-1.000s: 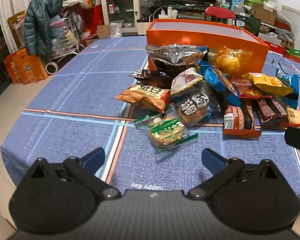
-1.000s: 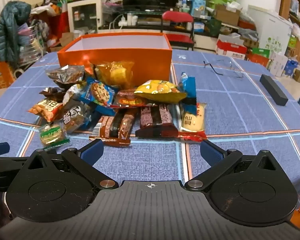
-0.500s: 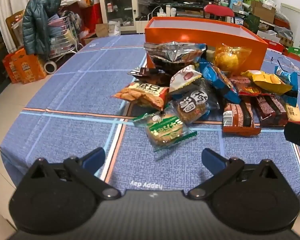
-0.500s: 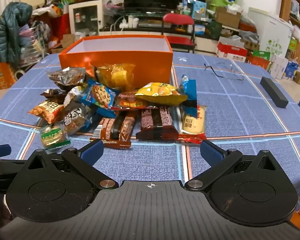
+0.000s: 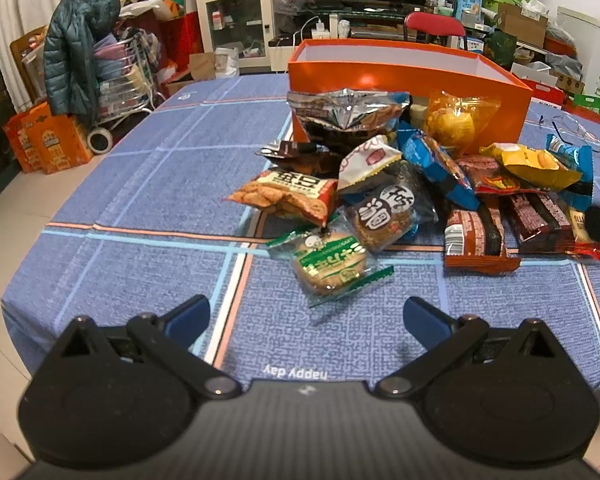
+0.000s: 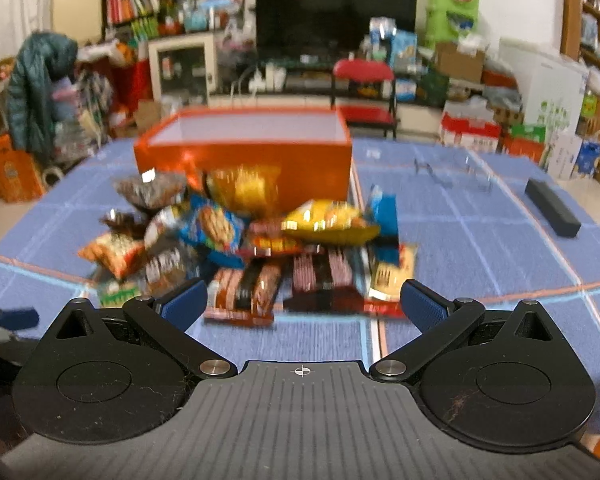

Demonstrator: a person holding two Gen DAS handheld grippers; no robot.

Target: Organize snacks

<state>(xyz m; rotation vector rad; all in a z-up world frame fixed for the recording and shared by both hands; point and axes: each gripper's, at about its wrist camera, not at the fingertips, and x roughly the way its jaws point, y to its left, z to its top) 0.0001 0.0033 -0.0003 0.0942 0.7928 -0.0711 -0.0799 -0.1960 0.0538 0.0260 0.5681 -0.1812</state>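
I hold both tools spread wide with nothing in them: my left gripper [image 5: 306,316] faces the green-wrapped biscuit [image 5: 330,264], the piece of the snack pile [image 5: 412,184] nearest the table's near edge, and my right gripper [image 6: 302,304] hovers before the brown chocolate bars [image 6: 284,284]. The pile leans against the front wall of the orange box [image 5: 404,76], mid-table. The risk I see: slick, puffy wrappers overlap, so a pinch on one may drag its neighbours toward the near edge, or slip off the film. The right view is blurred, so aiming there is chancy.
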